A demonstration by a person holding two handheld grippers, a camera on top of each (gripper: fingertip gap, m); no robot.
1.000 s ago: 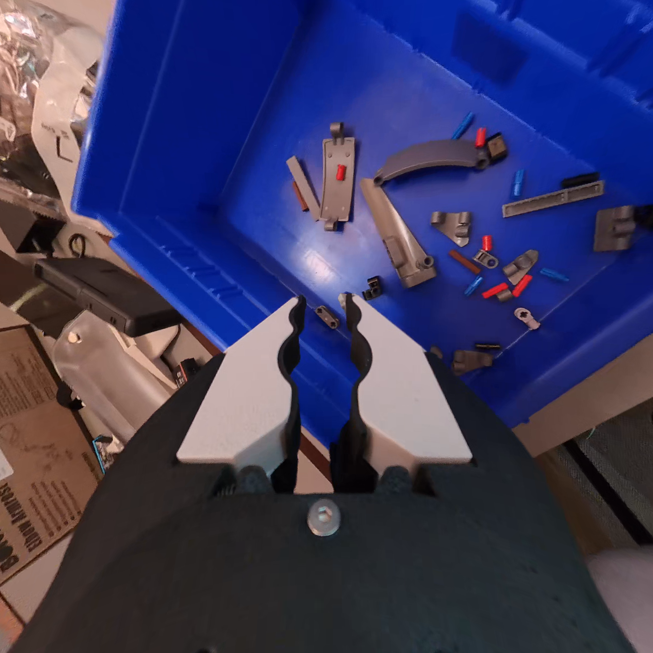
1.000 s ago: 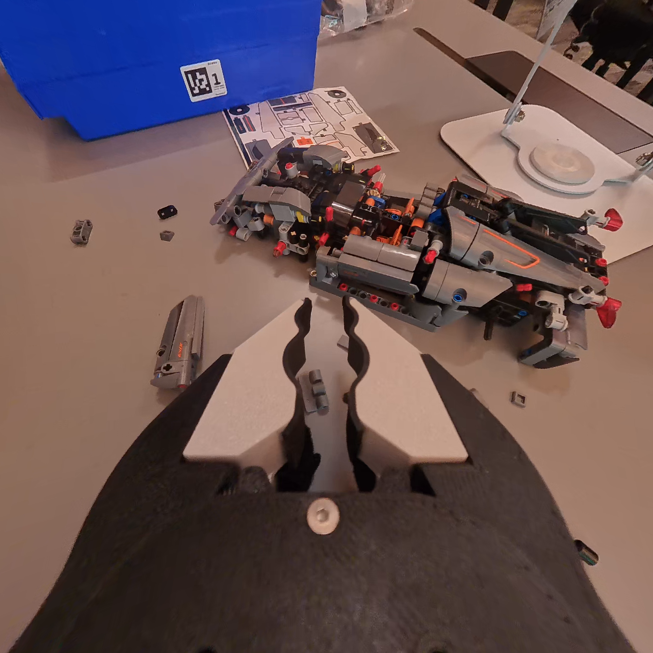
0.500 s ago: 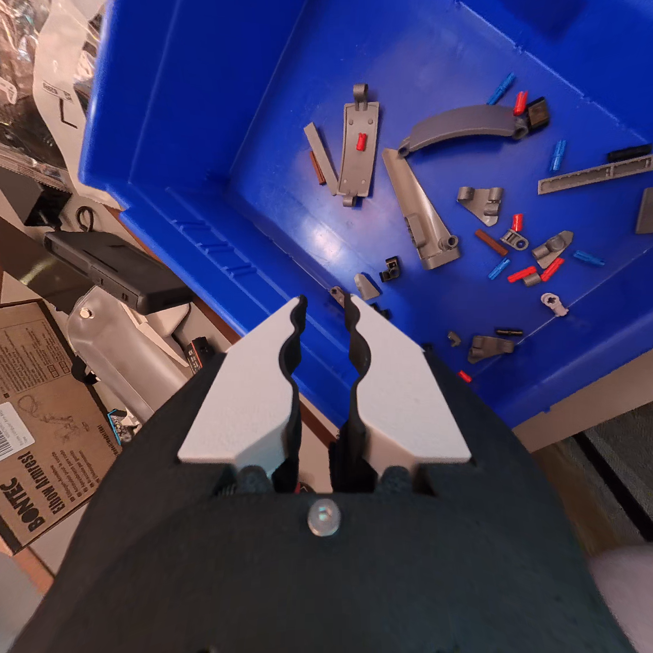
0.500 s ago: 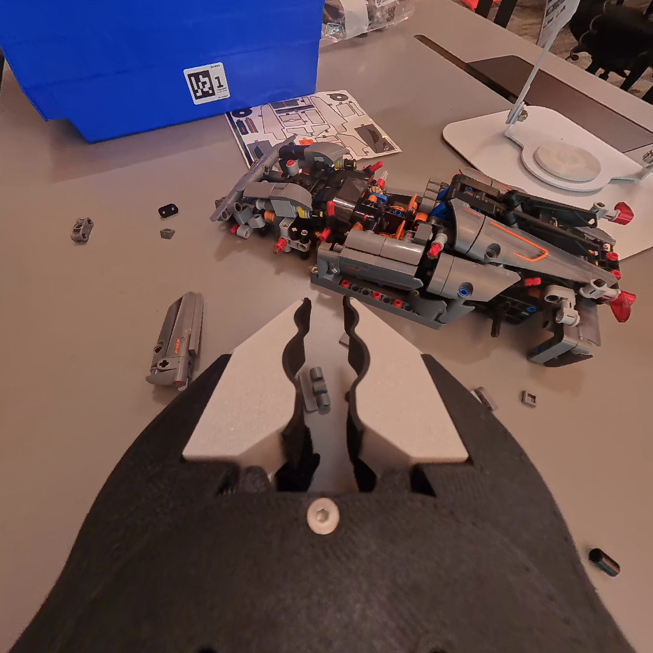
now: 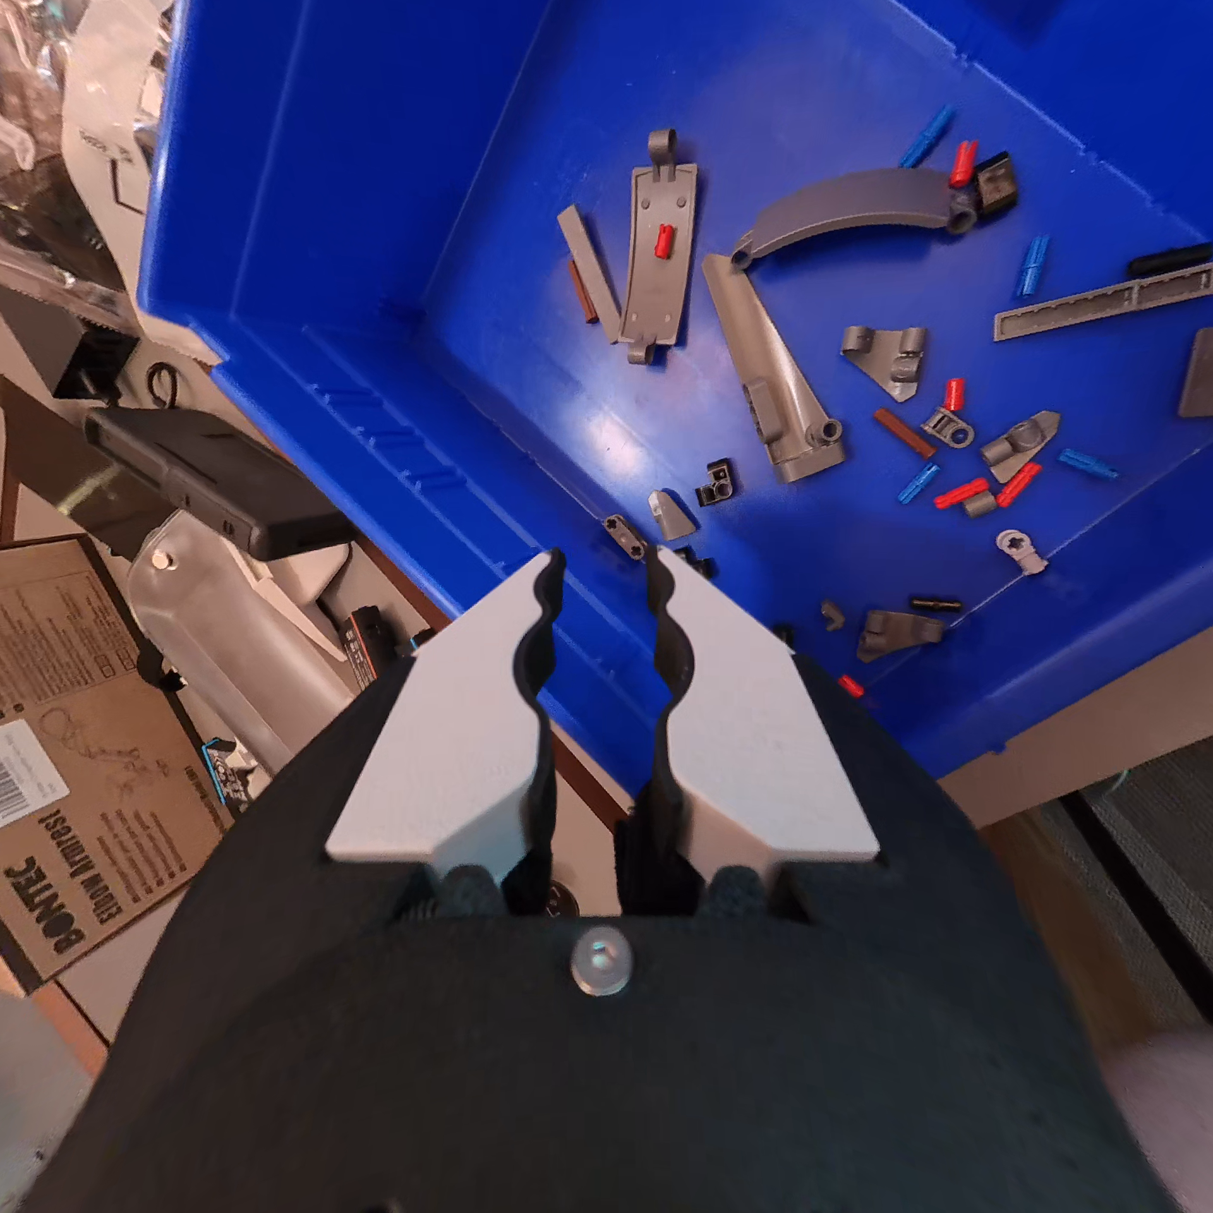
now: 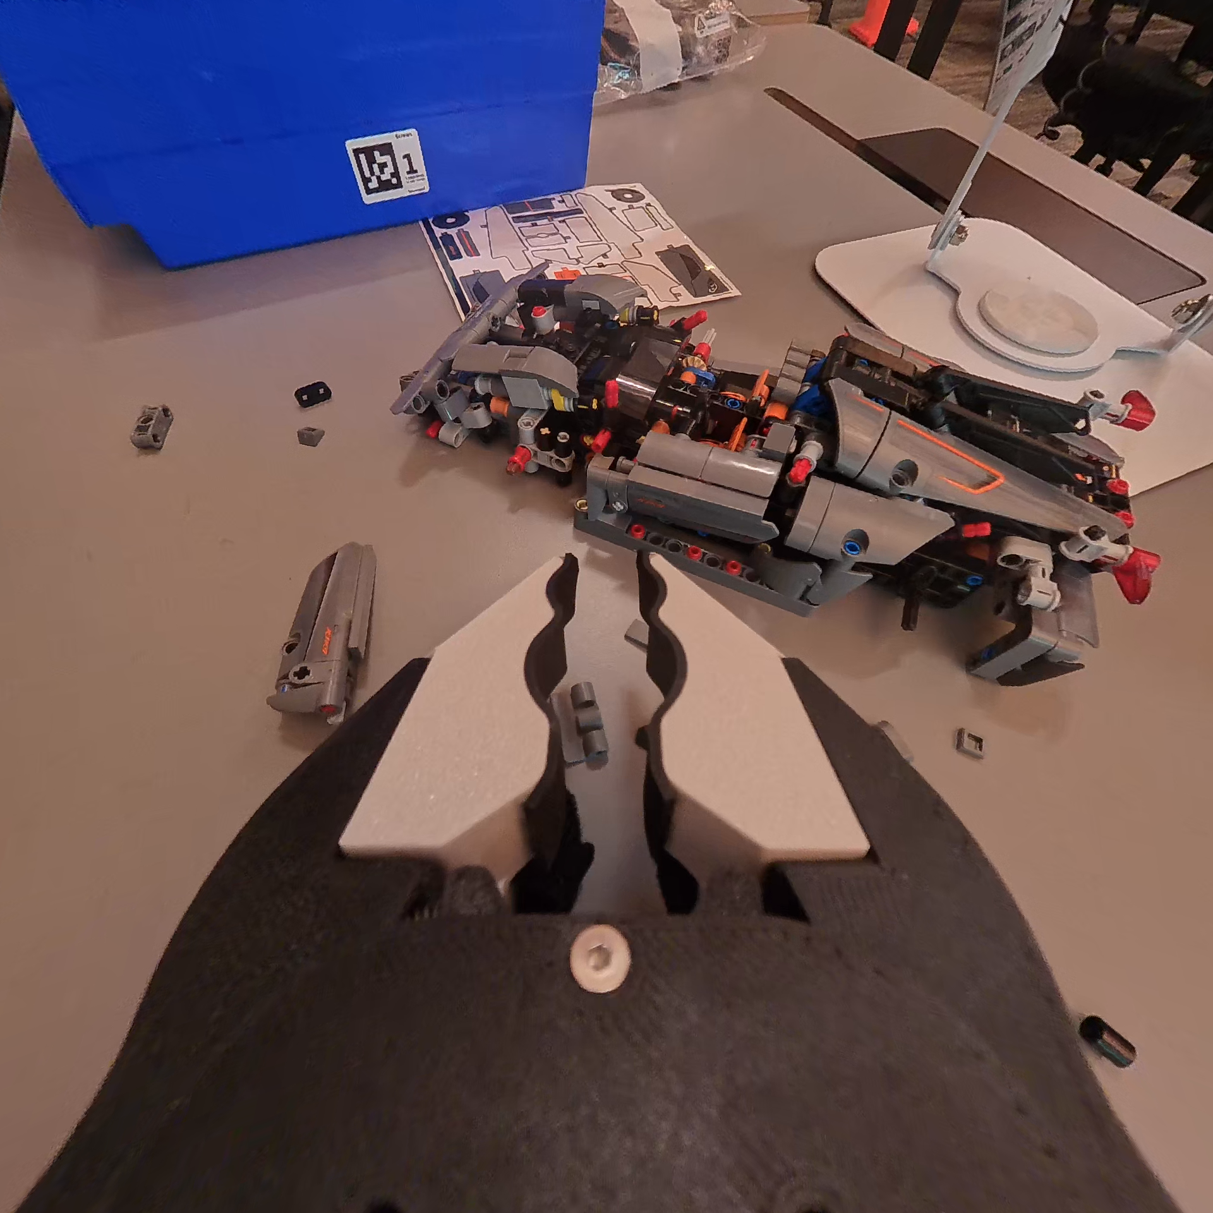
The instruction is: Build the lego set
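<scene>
The half-built grey, black and orange lego car (image 6: pixel 787 459) lies on the grey table (image 6: pixel 164 591) just ahead of my right gripper (image 6: pixel 607 564). That gripper is open. A small grey piece (image 6: pixel 581 722) shows between its jaws, close to the left pad; I cannot tell whether it rests on the table. My left gripper (image 5: pixel 605 564) is open and empty, and hovers over the near wall of the blue bin (image 5: pixel 394 262). Inside the bin lie loose parts: a flat grey panel (image 5: pixel 663 243), a curved grey arch (image 5: pixel 853 203), a long grey fairing (image 5: pixel 774 381), and red and blue pins.
In the right wrist view a grey cylinder sub-assembly (image 6: pixel 325 630) lies to the left, with small loose pieces (image 6: pixel 152 426) beyond it. The sticker sheet (image 6: pixel 577 243) and the blue bin (image 6: pixel 295 118) are behind the car. A white stand base (image 6: pixel 984 308) is at the back right. Cardboard and clutter (image 5: pixel 98 722) lie below the bin. My hands' fingertips stand some 45 centimetres from each other. My left gripper is the nearer one to the curved grey arch (image 5: pixel 853 203): about 12 centimetres, against 35 centimetres.
The left gripper has drawn back from the bin, so the parts sit higher and further right in its view. The right gripper has barely moved.
</scene>
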